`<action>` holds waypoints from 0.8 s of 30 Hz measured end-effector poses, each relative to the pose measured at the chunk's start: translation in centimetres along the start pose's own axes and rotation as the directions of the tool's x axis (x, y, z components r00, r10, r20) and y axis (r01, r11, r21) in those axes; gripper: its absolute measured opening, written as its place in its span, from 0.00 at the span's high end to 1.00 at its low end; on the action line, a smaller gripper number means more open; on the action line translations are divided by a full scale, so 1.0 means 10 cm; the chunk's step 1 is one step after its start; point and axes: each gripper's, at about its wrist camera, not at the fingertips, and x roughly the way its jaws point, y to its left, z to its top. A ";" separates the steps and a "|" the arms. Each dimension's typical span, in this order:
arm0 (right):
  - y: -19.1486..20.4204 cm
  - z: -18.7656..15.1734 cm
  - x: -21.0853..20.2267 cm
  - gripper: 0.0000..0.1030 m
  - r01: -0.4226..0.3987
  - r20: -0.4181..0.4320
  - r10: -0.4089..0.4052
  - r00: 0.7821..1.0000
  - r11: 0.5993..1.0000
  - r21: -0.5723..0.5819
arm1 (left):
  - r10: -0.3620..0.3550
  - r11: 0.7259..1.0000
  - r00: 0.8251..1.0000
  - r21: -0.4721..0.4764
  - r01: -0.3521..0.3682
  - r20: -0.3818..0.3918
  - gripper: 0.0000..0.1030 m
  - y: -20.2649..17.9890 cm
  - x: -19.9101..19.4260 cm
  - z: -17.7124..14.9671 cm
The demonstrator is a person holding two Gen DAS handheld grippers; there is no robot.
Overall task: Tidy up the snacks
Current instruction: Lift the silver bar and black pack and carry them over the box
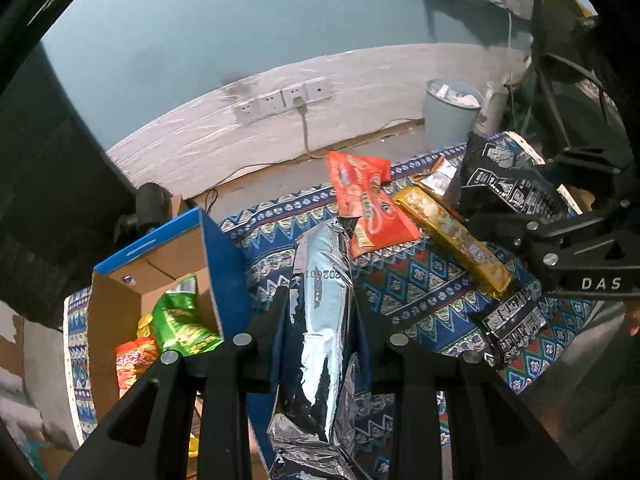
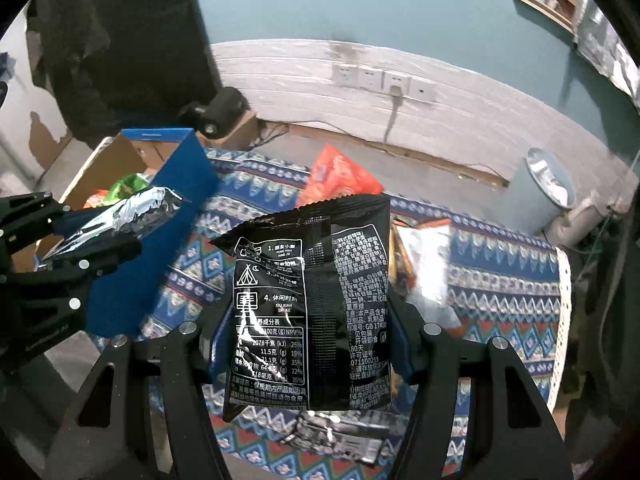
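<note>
Out ahead of the jaws stands a teal wall [image 2: 360, 0] over a pale whitewashed band [image 2: 460, 120], a row of white sockets [image 2: 384, 79] with one cable plugged in. Grey floor [image 2: 420, 176] below; a pale blue bin [image 2: 550, 184] sits far right, a dark cabinet [image 2: 120, 40] left.

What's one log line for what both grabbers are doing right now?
left gripper: shut on silver packet | right gripper: shut on black packet | cardboard box: holds green bag
</note>
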 end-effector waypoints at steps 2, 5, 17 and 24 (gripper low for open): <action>0.07 0.04 0.02 0.39 -0.009 0.001 0.009 1.000 1.000 -0.010 | 0.006 1.000 1.000 -0.012 -0.006 0.001 0.71 0.06 -0.01 -0.02; 0.19 0.11 0.06 0.39 -0.025 0.003 0.025 1.000 0.999 -0.028 | 0.015 0.999 1.000 -0.035 -0.015 0.003 0.71 0.18 -0.04 -0.06; 0.74 0.38 0.20 0.39 -0.078 0.006 0.079 0.997 0.992 -0.103 | 0.077 0.987 0.997 -0.140 -0.075 0.009 0.71 0.76 -0.15 -0.30; 1.14 0.54 0.33 0.39 -0.112 -0.004 0.113 0.994 0.982 -0.153 | 0.103 0.972 0.995 -0.212 -0.101 0.002 0.71 1.14 -0.20 -0.48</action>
